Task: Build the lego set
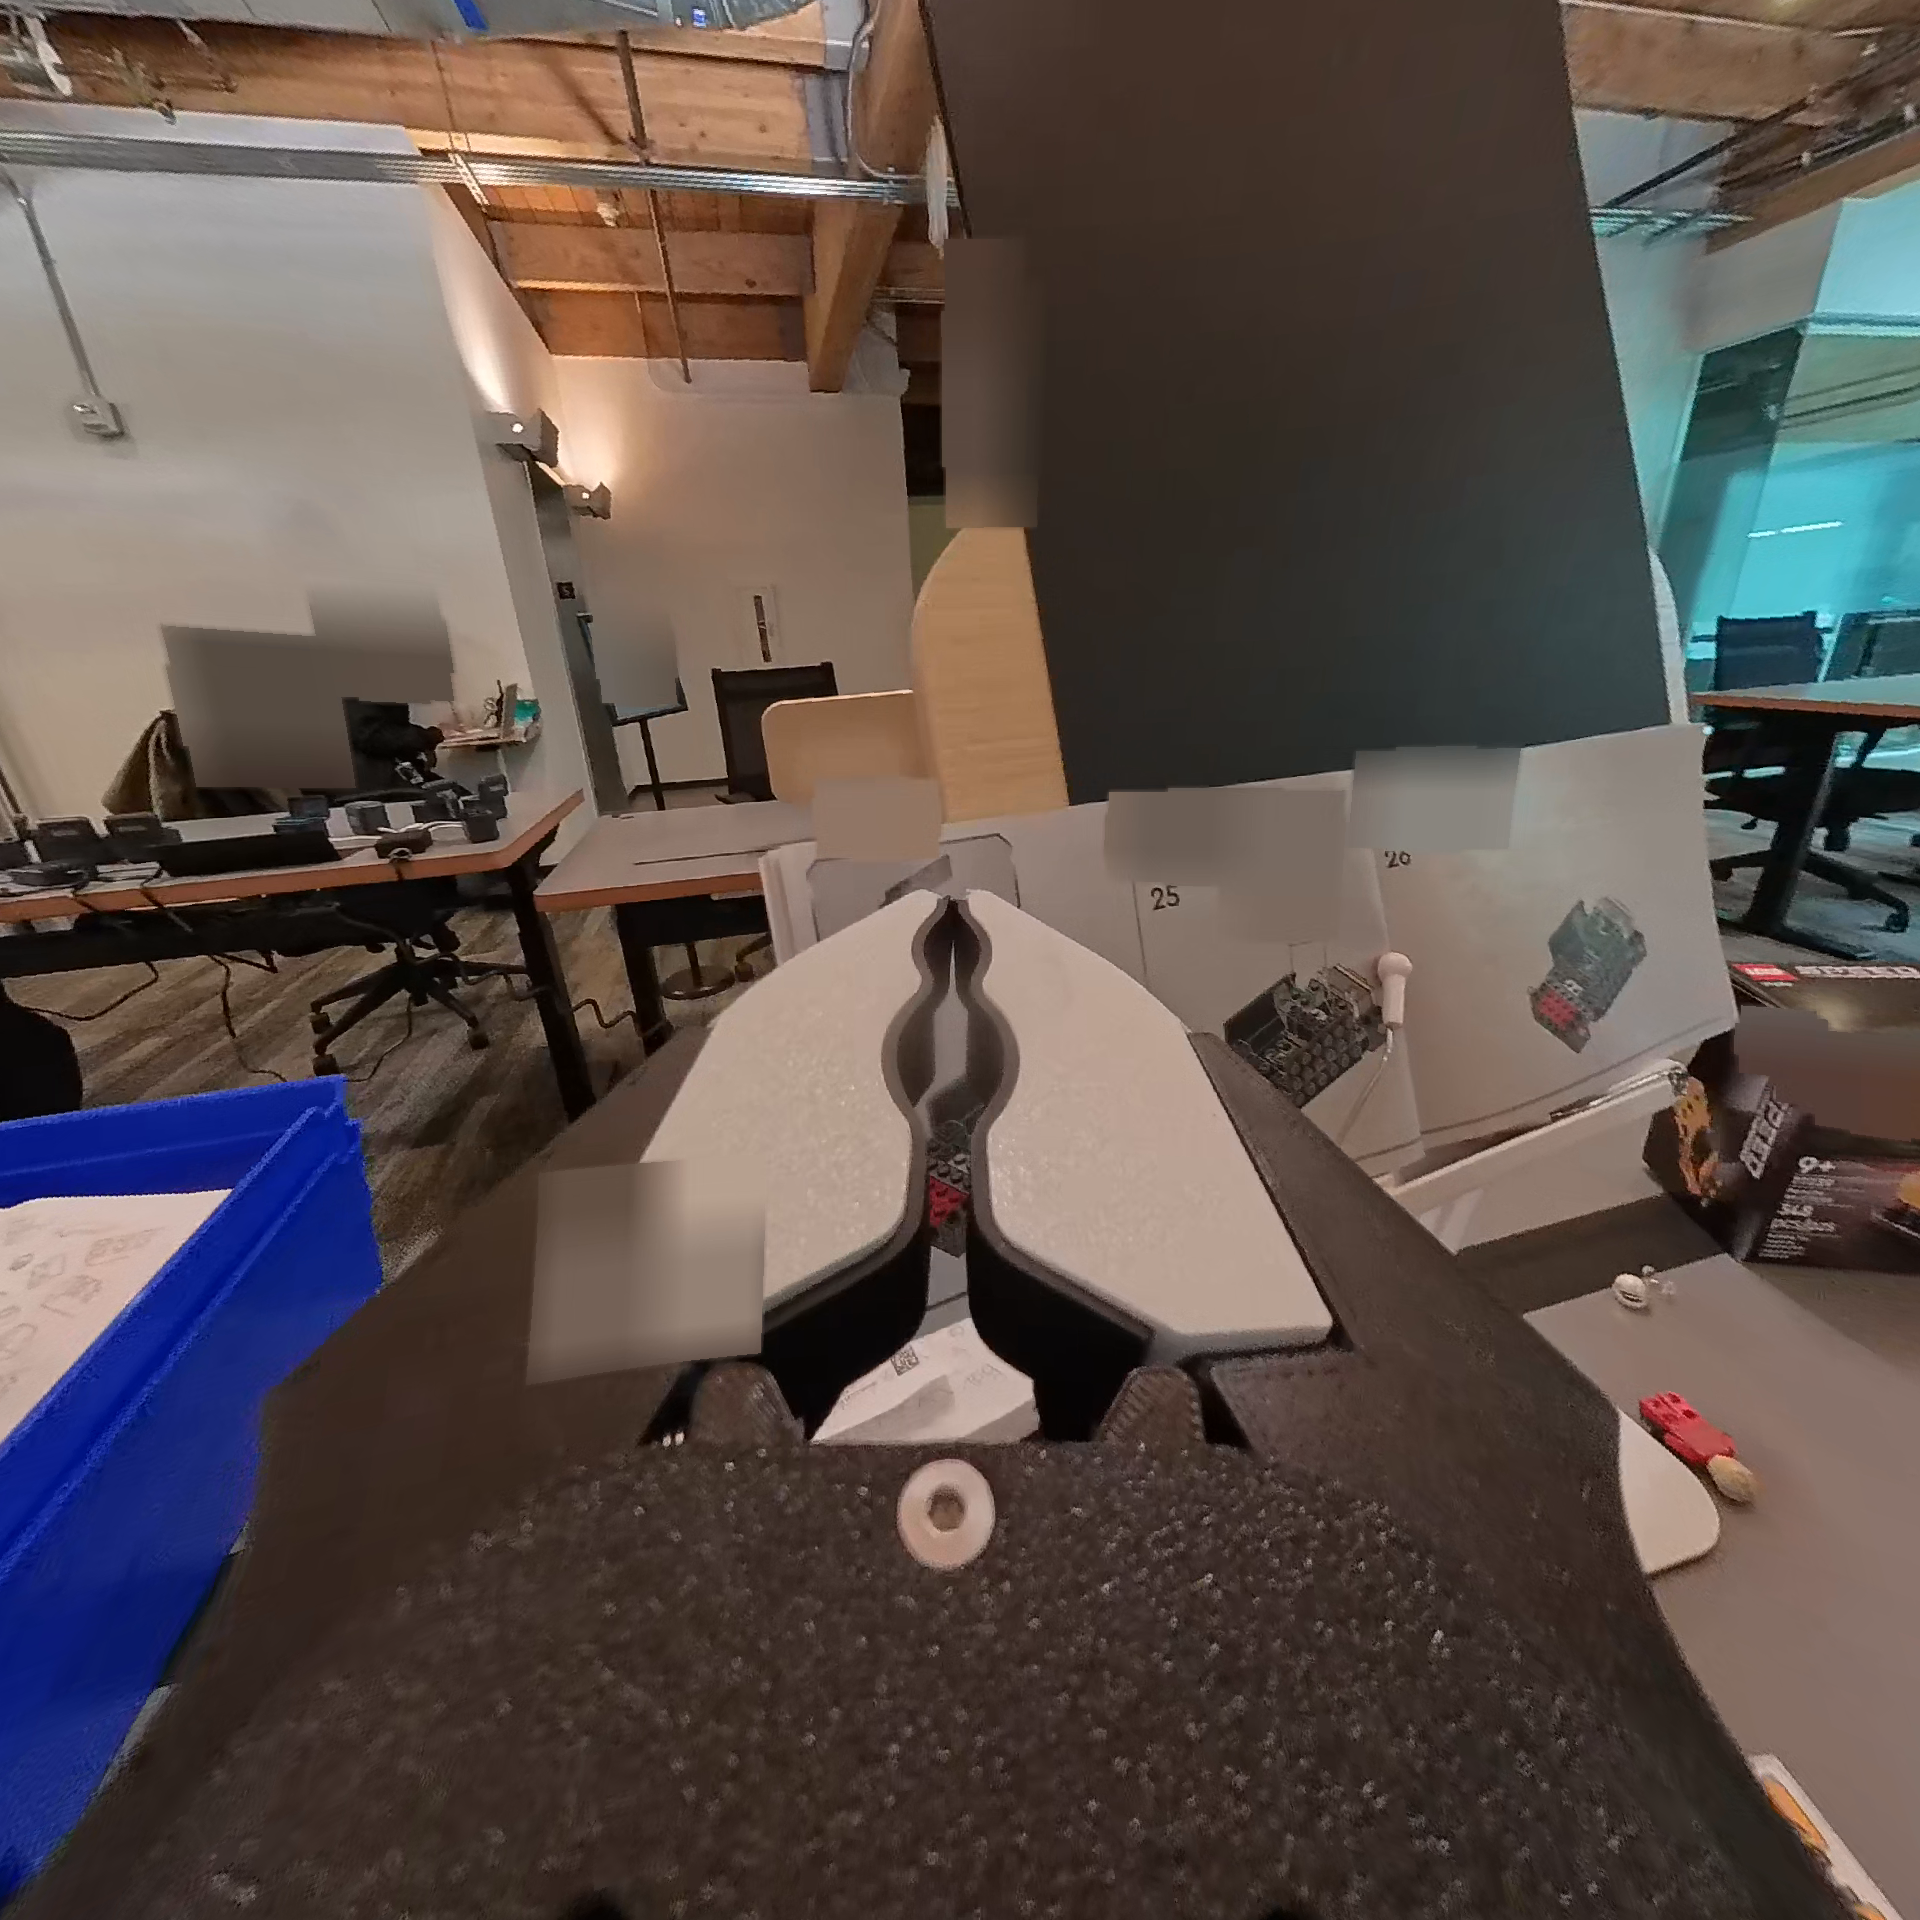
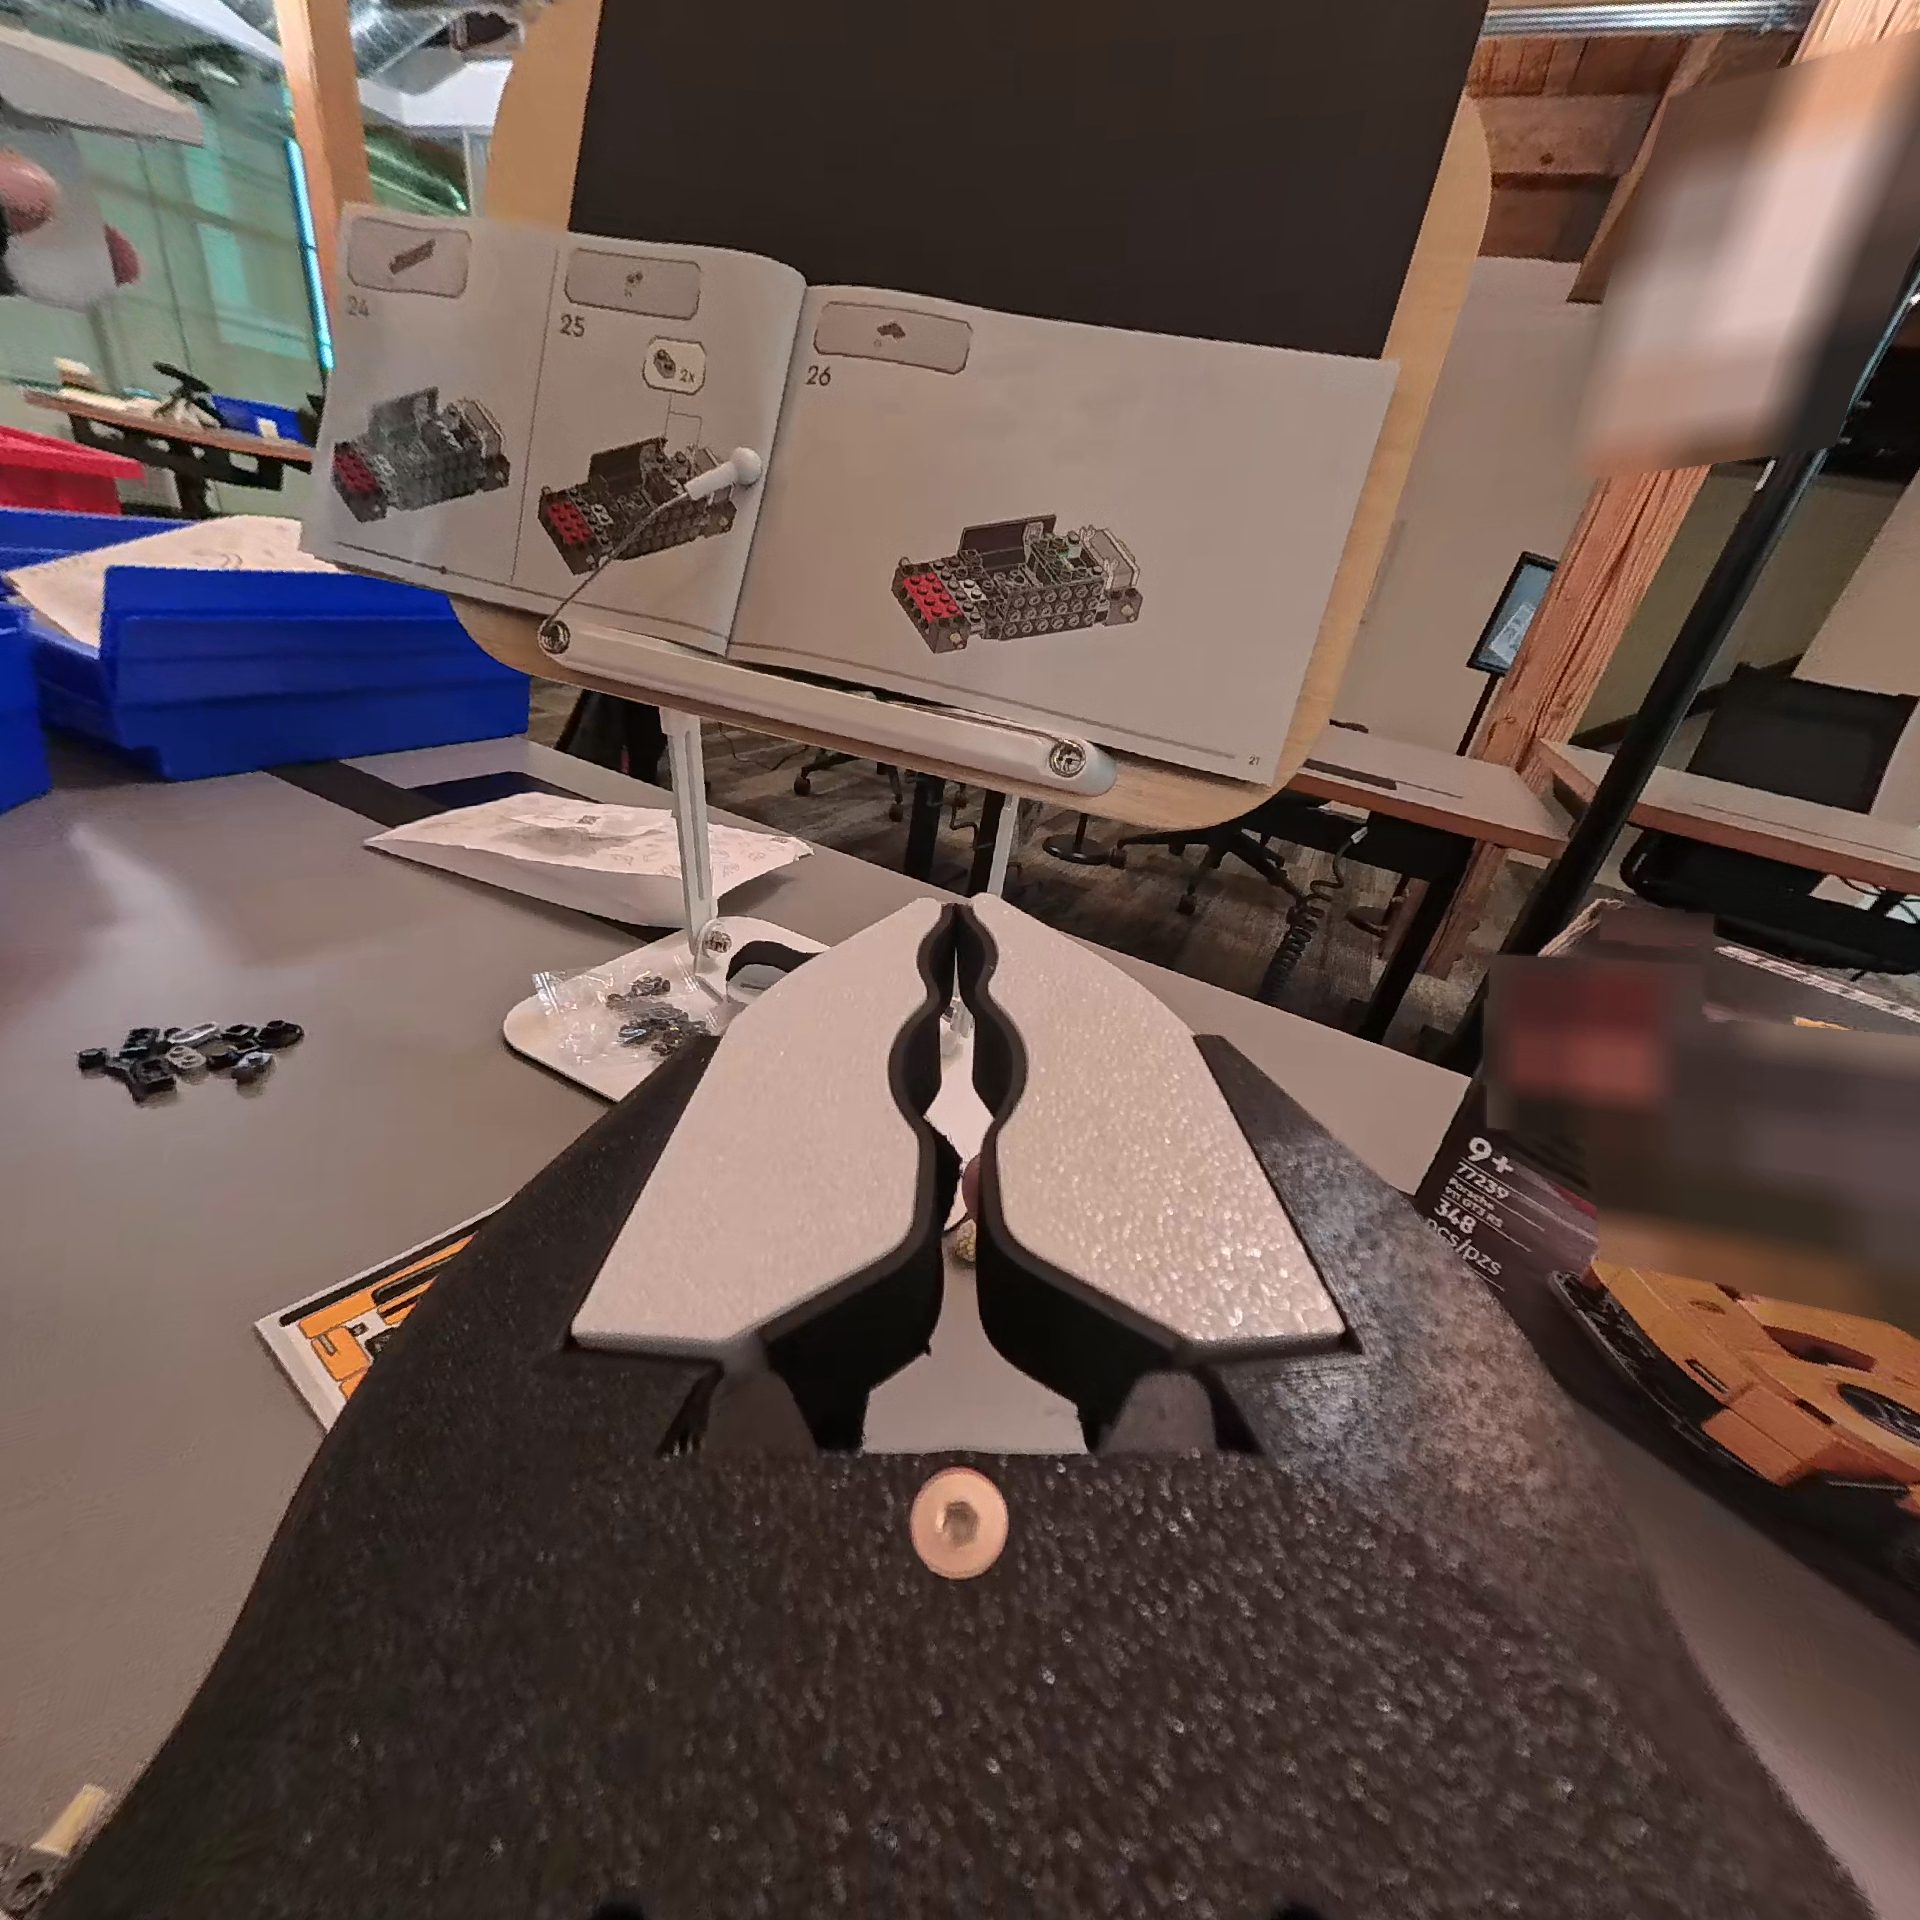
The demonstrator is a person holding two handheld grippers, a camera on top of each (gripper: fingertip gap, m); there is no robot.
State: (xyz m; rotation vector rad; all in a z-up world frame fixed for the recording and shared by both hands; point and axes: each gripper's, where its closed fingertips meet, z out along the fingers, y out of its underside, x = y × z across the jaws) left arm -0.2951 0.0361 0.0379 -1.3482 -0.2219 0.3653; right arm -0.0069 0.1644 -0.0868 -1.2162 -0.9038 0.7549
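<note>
My left gripper [image 1: 954,912] is shut on a small dark grey and red lego assembly [image 1: 951,1179], pinched low between its fingers and held above the grey table [image 1: 1714,1714]. My right gripper [image 2: 956,914] is shut, low over the table [image 2: 208,1247]. A small reddish and tan piece [image 2: 967,1210] shows in the gap between its fingers; I cannot tell whether it is held. A red piece with a tan end [image 1: 1694,1439] lies on the table. The open instruction booklet [image 2: 1039,499] rests on a stand and also shows in the left wrist view [image 1: 1558,935].
Loose black pieces [image 2: 187,1049] and a clear bag of parts [image 2: 634,1008] lie by the stand's white base [image 2: 561,1039]. A paper bag [image 2: 582,847] and sticker sheet [image 2: 353,1340] lie nearby. Blue bins [image 2: 260,665] stand left, the set's box [image 2: 1714,1351] right. The tips of one gripper are about 35 cm away from the tips of the other.
</note>
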